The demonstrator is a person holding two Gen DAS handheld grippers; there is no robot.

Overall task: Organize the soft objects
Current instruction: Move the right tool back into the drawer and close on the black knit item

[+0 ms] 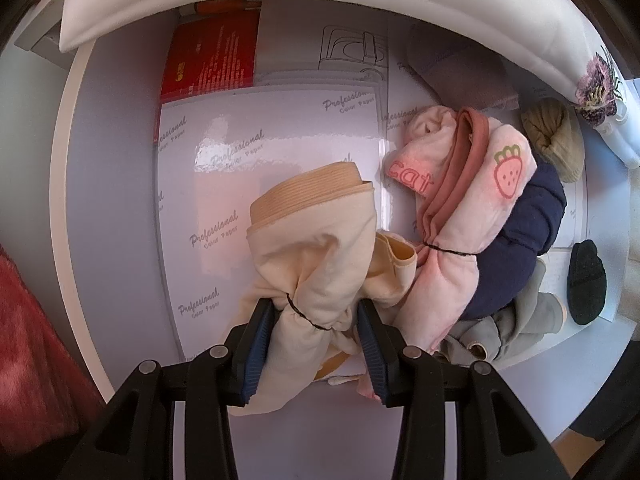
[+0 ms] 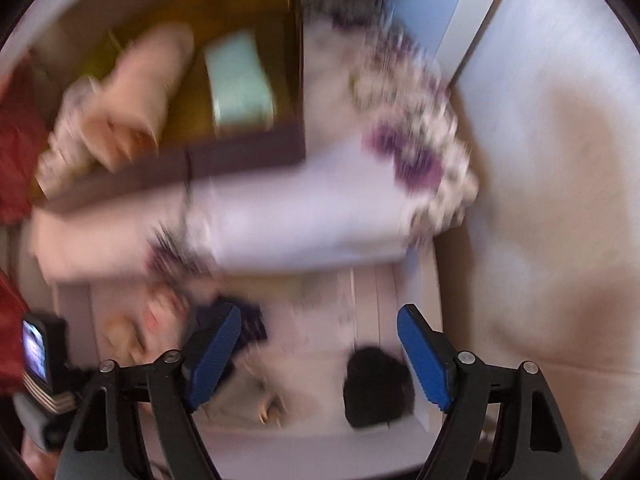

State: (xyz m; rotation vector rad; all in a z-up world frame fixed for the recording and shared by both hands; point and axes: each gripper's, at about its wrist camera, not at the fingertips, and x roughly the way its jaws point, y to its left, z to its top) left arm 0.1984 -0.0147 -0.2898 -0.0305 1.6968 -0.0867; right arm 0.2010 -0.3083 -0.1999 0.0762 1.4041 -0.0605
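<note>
Clamping a cream sock bundle (image 1: 316, 280) tied with black thread, the left gripper (image 1: 316, 344) holds it over glossy white paper sheets (image 1: 224, 152). At two o'clock from it lies a pink strawberry-print bundle (image 1: 472, 200), resting against a navy bundle (image 1: 532, 232). In the blurred right wrist view, the right gripper (image 2: 320, 360) has its fingers spread apart with nothing between them, above a black sock (image 2: 376, 392).

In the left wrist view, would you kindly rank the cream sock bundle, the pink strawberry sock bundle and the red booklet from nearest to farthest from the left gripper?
1. Cream sock bundle: clamped in the left gripper.
2. Pink strawberry sock bundle: just to the right.
3. Red booklet: far back, upper left.
</note>
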